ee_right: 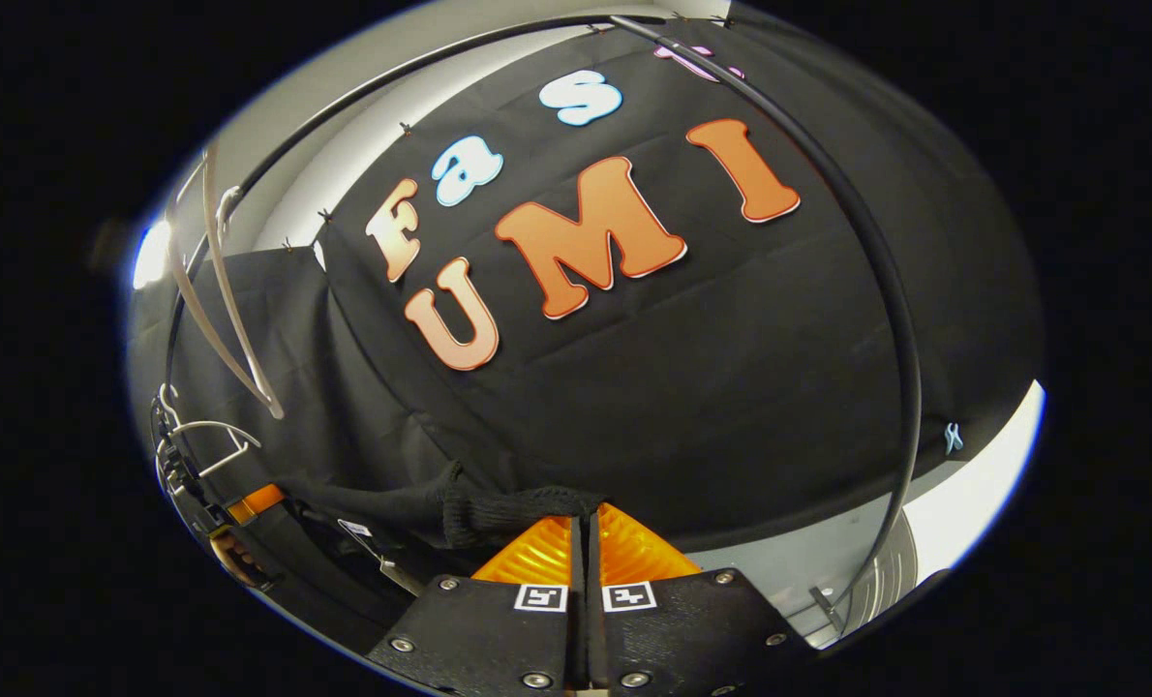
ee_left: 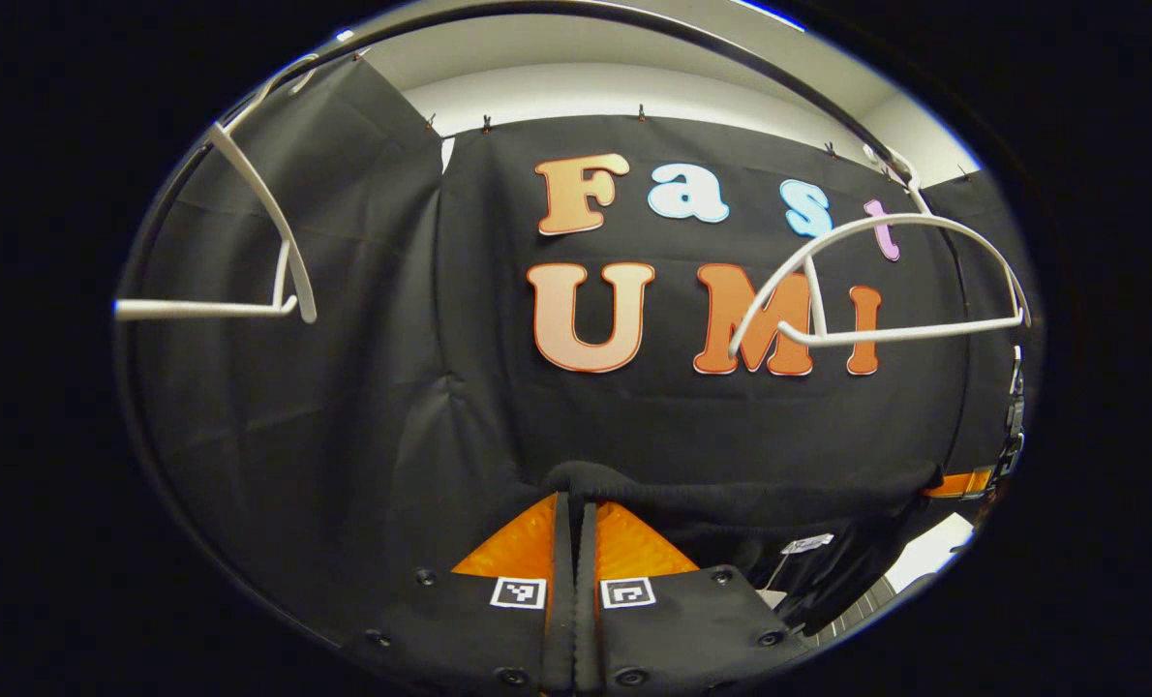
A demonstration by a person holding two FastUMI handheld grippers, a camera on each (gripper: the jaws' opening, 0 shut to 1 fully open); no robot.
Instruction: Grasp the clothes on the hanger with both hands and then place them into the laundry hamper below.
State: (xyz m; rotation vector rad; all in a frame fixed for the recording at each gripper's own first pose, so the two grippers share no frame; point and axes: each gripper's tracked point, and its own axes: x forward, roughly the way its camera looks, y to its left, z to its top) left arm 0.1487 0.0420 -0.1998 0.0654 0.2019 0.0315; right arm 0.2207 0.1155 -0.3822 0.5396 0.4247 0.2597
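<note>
A black garment (ee_left: 750, 499) hangs stretched between both grippers, below the rail. In the left gripper view my left gripper (ee_left: 574, 499) is shut on its thick rolled edge. The cloth runs right to the right gripper (ee_left: 963, 481) farther off. In the right gripper view my right gripper (ee_right: 588, 518) is shut on the ribbed hem of the black garment (ee_right: 382, 503), which sags left toward the left gripper (ee_right: 252, 503). A small white tag (ee_left: 806, 544) dangles under the cloth. A grey ribbed rim (ee_right: 876, 571), perhaps the hamper, lies low on the right.
Two bare white hangers (ee_left: 247, 242) (ee_left: 876, 281) hang from the curved black rail (ee_left: 731, 68) above. That black rail (ee_right: 886, 290) also arcs down the right side in the right gripper view, with a white hanger (ee_right: 218, 290) at the left.
</note>
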